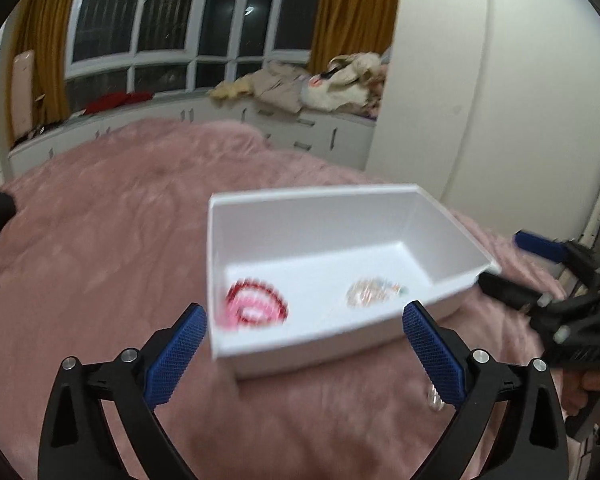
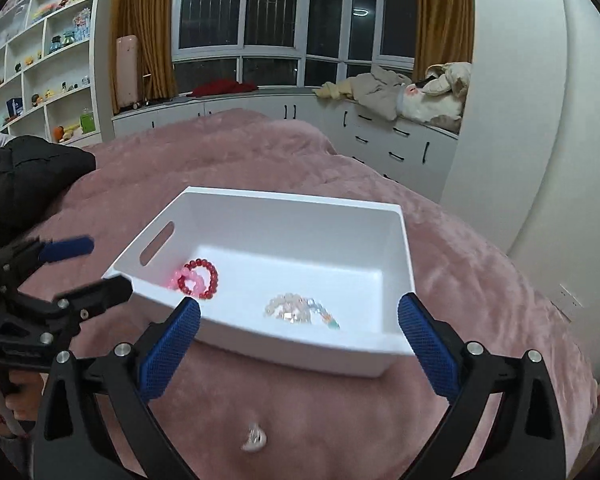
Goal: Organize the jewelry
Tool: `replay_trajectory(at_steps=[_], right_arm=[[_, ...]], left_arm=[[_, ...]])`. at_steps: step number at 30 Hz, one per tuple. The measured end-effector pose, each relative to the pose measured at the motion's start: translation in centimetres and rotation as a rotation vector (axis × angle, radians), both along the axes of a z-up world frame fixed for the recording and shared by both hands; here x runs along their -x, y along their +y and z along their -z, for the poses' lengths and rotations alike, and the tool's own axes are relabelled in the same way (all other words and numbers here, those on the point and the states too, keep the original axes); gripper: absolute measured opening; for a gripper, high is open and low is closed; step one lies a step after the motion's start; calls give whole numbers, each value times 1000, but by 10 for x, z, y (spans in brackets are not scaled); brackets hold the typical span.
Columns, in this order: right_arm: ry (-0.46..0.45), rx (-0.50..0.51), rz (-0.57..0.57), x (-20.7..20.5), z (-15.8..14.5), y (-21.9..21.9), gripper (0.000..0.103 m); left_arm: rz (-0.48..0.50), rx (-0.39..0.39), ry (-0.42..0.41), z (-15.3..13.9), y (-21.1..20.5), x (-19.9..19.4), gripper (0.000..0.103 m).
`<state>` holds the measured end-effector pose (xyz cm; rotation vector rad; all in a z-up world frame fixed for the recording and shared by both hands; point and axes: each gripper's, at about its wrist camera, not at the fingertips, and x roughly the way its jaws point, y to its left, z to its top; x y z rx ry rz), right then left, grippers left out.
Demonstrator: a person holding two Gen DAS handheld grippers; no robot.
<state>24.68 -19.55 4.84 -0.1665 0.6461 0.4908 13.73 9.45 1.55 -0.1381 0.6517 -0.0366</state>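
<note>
Pink blanket [image 2: 440, 240] bears our white bin [image 2: 396, 240] | our left gripper [image 1: 304, 336] spread wide, empty | red bracelets [image 2: 198, 278] at bin's left, pale beads [image 2: 296, 308] right | small clear piece [image 2: 254, 438] on blanket before bin | our right gripper [image 2: 300, 330] spread wide, empty

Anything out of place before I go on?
Yes. One small pale piece lies loose on the pink blanket, in front of the white box, while the red beads and pale beads are inside. Both grippers are open and empty.
</note>
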Motion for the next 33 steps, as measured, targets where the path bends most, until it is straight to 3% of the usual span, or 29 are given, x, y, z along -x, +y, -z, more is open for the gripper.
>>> replay_trajectory(at_steps=[4,12,16,19,22,26,28,33], right_arm=[[67,-61,18,4,-4,-22,98],[60,-22,20,13,5,-45,98],[61,-71,34,19,7,-63,98],[114,-79,-75,28,31,-57,97],[179,29,-152,34,79,-26,67],[257,103,-139,15,129,1,29],[266,91,-150,12,131,2,18],[193,15,-157,16,92,-10,18]], left_arm=[[-21,-51,14,0,-8,11,99],[-26,-109,20,-4,-27,37,99],[-16,-147,6,-9,-35,43,99],[-32,-156,-2,-11,-35,44,99],[-41,-153,-6,-11,-31,42,99],[-42,-144,-5,-7,-25,39,99],[-40,-150,-9,-5,-22,38,99],[-55,-111,-18,-4,-4,32,99]])
